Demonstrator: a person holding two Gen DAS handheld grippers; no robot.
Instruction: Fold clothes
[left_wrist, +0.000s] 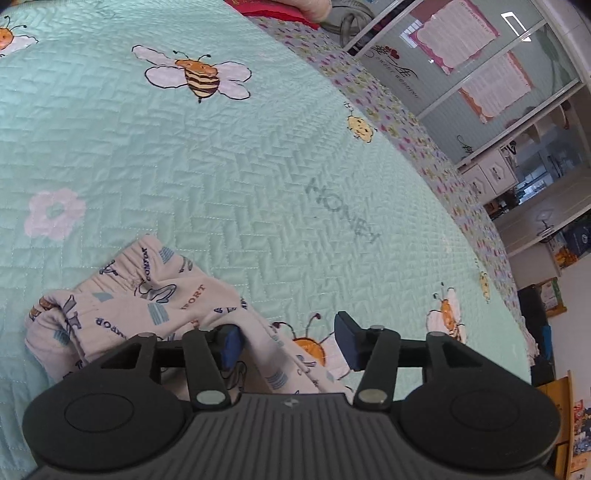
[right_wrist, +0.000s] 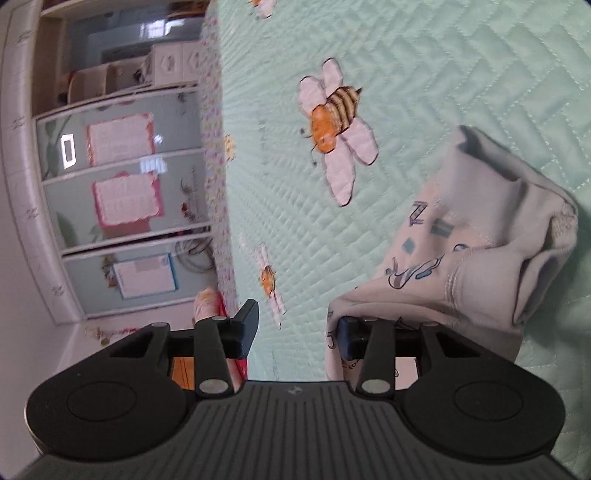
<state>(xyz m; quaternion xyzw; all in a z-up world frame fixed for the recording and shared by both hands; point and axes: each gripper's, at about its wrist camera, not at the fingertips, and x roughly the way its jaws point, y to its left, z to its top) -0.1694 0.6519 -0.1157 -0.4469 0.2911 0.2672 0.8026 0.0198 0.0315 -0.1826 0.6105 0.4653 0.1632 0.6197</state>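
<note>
- Clearly, both claws are spread: the left claw (left_wrist: 290, 341) straddles the printed pants (left_wrist: 147, 299) on the quilted bed (left_wrist: 258, 166).
- Right claw (right_wrist: 297, 332) seems to touch the cloth's edge.

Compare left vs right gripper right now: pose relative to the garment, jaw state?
The left gripper straddles a strip of the printed garment, cloth running between its fingers; the right gripper has the cloth draped at one finger only, its gap showing the quilt. The left wrist view is sharp, the right blurred. Both are open.
</note>
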